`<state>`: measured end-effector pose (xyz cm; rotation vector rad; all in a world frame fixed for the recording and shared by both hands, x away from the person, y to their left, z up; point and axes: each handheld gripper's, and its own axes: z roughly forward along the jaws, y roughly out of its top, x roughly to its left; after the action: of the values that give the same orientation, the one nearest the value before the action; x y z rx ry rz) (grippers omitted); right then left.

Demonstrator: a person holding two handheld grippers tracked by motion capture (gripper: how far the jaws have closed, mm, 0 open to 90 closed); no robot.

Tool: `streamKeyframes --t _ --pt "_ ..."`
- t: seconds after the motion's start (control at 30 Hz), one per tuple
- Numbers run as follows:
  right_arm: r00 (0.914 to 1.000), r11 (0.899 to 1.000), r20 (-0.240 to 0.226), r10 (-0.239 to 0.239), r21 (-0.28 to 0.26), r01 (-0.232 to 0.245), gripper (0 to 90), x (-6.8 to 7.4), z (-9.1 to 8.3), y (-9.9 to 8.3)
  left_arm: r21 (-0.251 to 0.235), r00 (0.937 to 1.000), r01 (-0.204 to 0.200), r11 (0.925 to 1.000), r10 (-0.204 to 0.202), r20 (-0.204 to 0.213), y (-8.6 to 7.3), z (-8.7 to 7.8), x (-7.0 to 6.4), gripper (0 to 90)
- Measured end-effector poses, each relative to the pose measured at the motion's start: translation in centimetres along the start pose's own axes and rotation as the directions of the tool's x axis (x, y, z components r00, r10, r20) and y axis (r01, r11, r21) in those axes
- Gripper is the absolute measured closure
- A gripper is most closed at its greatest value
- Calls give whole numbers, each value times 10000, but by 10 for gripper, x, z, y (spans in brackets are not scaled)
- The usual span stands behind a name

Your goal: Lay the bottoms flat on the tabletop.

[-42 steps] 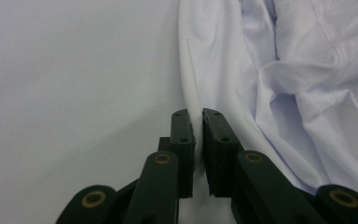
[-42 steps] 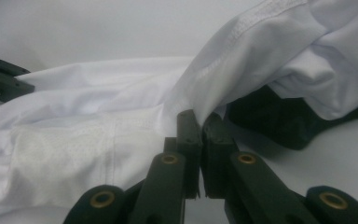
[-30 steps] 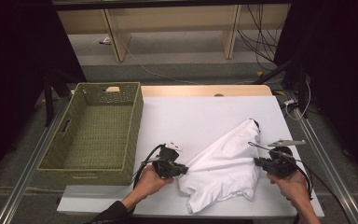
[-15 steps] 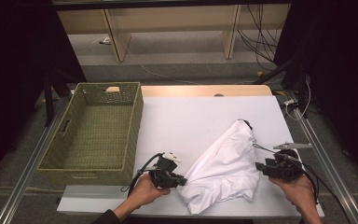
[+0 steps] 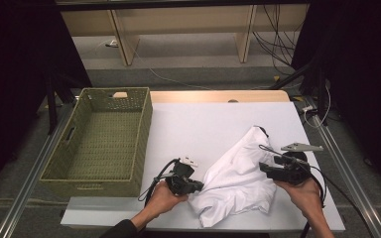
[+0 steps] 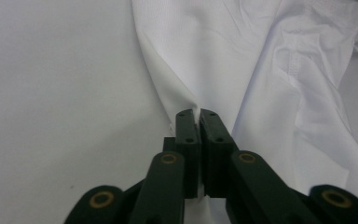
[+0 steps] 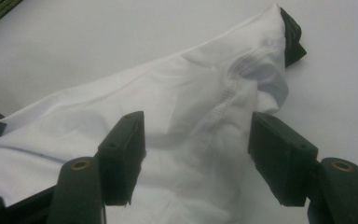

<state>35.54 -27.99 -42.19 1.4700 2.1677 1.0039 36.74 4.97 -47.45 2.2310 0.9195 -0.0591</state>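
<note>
On the near right part of the white table [image 5: 218,119] lies a crumpled white garment [image 5: 238,178]. Its long axis runs diagonally: from a wide, bunched end close to the front edge of the table, it goes up and to the right toward a narrow end farther away. At this far narrow end a small dark piece [image 7: 292,37] shows behind the white cloth; what it is cannot be told.

The left gripper [image 6: 199,116] is at the near left edge of the garment. Its jaws are pressed together with a fold of the white cloth pinched between them. The left hand [image 5: 163,198] holds it low over the table.

The right gripper [image 7: 198,140] is at the right side of the garment, with its jaws wide apart and the cloth lying between and below them. Whether the jaws touch the cloth cannot be told.

A green woven basket [image 5: 104,139] stands at the left side, just beside the table.
</note>
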Motion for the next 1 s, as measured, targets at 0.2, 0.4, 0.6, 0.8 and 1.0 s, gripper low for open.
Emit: streamKeyframes --t 0.2,0.4,0.6,0.8,1.0 --pt "9999 9999 -60 -159 -40 159 386 3 3 4 -891 9988 -266 9957 302 394 11 -10 -21 879" --pt "9994 9996 -228 -263 -50 262 403 10 7 12 -1021 9905 -694 9924 807 1110 20 -2 -51 879" --pt "9973 9990 -603 -431 105 438 411 22 16 19 -947 9817 -1087 9896 1218 1464 24 10 -74 879" --pt "9929 9965 -949 -719 359 756 414 36 29 20 -811 9782 -1174 9898 1293 1624 23 17 -80 878" --pt "9896 9905 -1107 -923 919 1027 424 49 48 17 -815 9764 -1195 9895 1320 1711 21 19 -83 877"
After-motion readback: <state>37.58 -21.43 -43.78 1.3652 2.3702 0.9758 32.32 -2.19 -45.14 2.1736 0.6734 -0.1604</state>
